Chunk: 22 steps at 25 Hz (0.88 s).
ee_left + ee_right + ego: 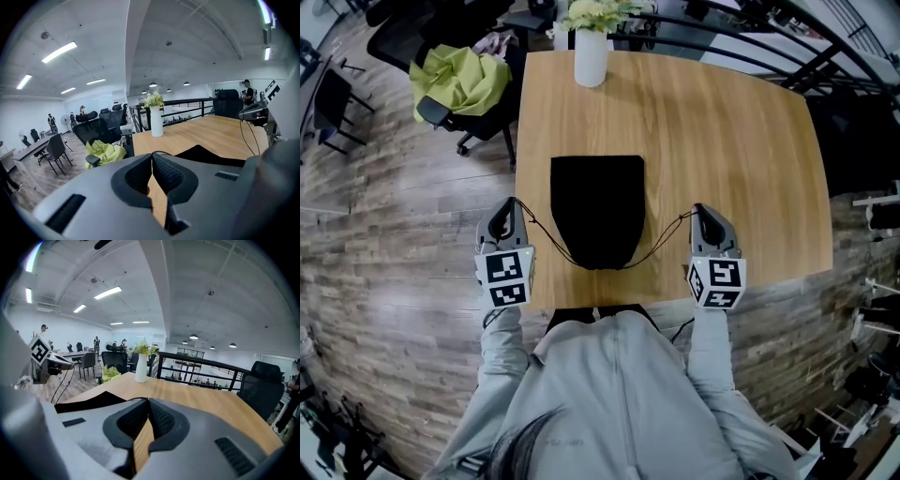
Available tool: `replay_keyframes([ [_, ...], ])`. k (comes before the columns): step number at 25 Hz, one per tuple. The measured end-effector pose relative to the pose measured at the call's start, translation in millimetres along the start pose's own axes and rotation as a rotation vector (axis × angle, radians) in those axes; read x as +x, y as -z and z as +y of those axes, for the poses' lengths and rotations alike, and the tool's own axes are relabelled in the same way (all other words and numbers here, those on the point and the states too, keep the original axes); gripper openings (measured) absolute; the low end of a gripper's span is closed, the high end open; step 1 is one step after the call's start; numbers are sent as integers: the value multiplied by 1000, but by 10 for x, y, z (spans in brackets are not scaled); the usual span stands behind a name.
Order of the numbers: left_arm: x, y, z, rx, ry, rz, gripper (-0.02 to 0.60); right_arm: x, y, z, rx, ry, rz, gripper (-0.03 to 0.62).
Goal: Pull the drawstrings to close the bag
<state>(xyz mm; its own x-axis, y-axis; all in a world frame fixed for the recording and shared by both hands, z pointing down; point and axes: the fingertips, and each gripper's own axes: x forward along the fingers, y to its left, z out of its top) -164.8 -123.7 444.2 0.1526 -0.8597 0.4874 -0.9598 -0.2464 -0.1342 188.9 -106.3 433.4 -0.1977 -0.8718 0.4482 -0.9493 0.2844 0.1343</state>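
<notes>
We see the black drawstring bag lying flat on the wooden table, midway between our two tongs, its narrowed end towards the person. The left tongs are closed on the left drawstring, and the right tongs are closed on the right drawstring (each cord curves back to the bag's near end). Both tongs hang near the table's front edge, clear of the bag's sides. A white vase stands at the far edge.

Head view steeply down; gripper views low across table.
</notes>
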Motion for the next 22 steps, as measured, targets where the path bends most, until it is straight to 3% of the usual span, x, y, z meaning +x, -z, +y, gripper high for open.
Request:
replay_keyframes([
  [8,142,596,-397,-5,90,134,28,231,676,379,15,-74,136,25],
  [22,317,1396,-546,-27,106,334,29,505,1577,514,82,-129,366,25],
])
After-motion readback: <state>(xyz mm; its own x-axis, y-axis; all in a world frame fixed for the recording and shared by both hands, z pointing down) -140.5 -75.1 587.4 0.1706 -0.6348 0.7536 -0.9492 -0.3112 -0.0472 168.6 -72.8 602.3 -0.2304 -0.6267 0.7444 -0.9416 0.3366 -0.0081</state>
